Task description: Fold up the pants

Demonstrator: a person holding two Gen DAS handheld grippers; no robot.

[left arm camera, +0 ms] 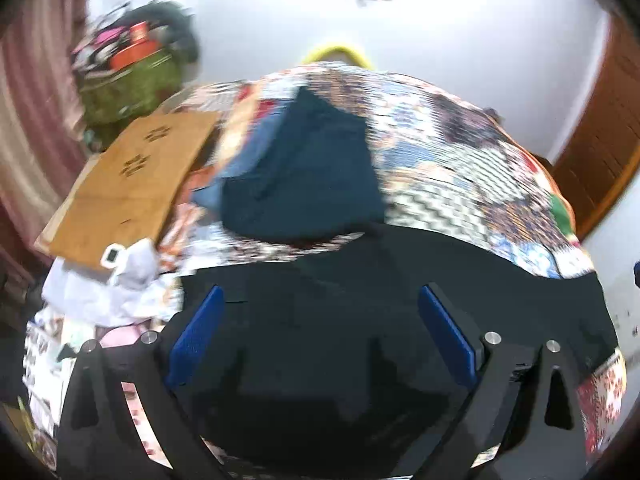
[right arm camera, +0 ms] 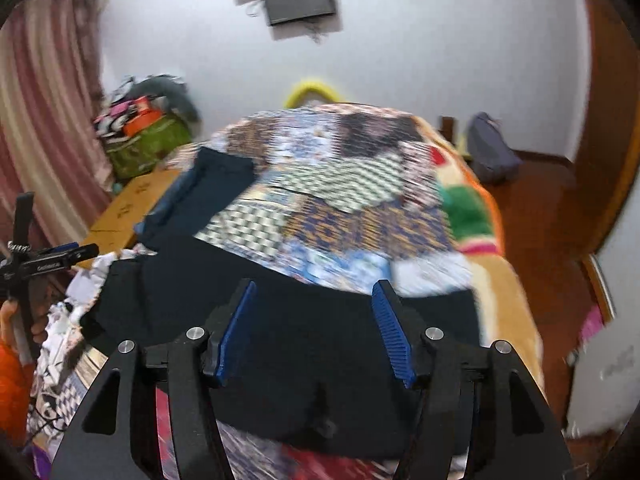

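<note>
A bedroom: patchwork quilt (right arm camera: 328,200) covers the bed. Black pants (left arm camera: 360,300) lie across its near edge, at 6 o'clock under both grippers. Left gripper (left arm camera: 320,300) and right gripper (right arm camera: 314,296) both stand wide, holding nothing. A grab could catch quilt too. Blur hides the pants' legs and waistband.

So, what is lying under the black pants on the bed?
The black pants lie spread on the colourful patchwork quilt, which shows around them. Whatever is directly beneath the cloth is covered.
</note>
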